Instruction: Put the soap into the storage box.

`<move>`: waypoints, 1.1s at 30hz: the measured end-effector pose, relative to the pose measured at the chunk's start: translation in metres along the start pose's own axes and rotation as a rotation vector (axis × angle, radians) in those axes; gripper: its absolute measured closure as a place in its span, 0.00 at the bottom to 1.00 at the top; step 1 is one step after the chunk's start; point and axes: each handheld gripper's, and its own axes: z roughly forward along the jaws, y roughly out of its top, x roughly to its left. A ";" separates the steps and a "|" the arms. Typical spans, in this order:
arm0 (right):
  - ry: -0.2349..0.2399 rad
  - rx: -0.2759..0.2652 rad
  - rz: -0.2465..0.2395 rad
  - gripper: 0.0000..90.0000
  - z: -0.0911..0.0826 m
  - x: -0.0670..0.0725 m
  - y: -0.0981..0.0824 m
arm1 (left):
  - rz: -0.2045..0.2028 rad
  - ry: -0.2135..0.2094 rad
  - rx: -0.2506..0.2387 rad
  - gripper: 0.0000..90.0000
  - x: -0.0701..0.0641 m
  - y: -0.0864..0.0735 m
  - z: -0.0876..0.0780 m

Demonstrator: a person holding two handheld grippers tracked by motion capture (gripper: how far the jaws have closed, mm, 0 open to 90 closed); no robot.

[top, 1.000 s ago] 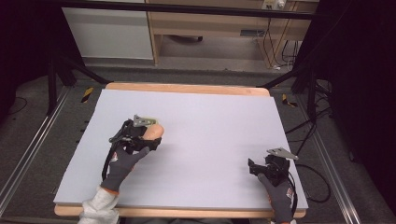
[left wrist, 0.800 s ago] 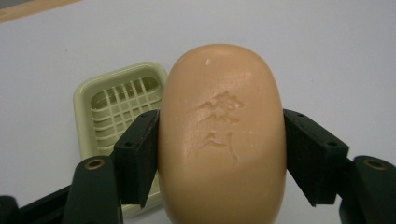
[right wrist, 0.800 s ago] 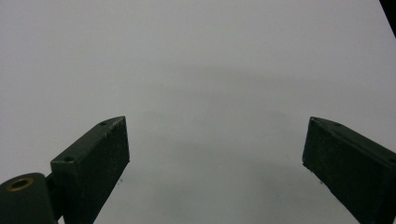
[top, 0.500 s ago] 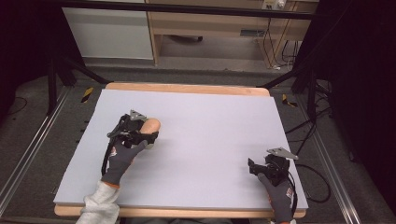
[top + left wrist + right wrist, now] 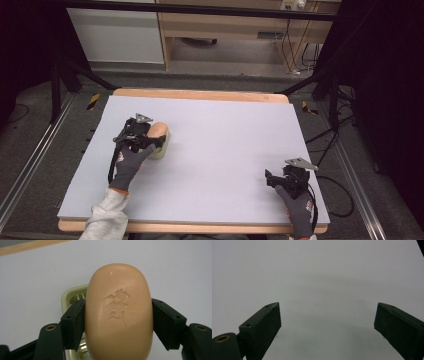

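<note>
A tan oval bar of soap (image 5: pixel 119 312) with an embossed mark sits between both pads of my left gripper (image 5: pixel 119 325), which is shut on it. Under and behind the bar lies a pale green soap dish (image 5: pixel 72 296), partly hidden by the soap. In the high view my left gripper (image 5: pixel 150 137) holds the soap (image 5: pixel 159 131) over the dish (image 5: pixel 161 150) on the left part of the table. At the front right my right gripper (image 5: pixel 272 179) rests open, its jaws (image 5: pixel 327 327) wide apart over bare tabletop.
The pale grey tabletop (image 5: pixel 225 145) has a wooden rim (image 5: pixel 200 95). Dark stands and cables flank the table on both sides, and a wooden shelf unit (image 5: pixel 225 30) stands behind it.
My left hand has carried the soap a little away from me and to the left, bringing it over the green dish. The right hand has stayed put.
</note>
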 end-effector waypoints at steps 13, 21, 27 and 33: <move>0.000 -0.002 0.000 0.08 0.000 0.000 0.000 | -0.017 0.021 0.038 0.35 0.010 -0.007 0.016; 0.000 0.002 -0.001 0.08 0.001 0.000 0.000 | -0.026 0.030 0.052 0.35 0.014 -0.011 0.023; -0.001 0.005 -0.003 0.08 0.002 0.001 0.000 | -0.029 0.034 0.064 0.35 0.015 -0.013 0.027; -0.002 0.009 0.002 0.08 0.002 0.002 0.000 | -0.027 0.040 0.077 0.35 0.015 -0.015 0.031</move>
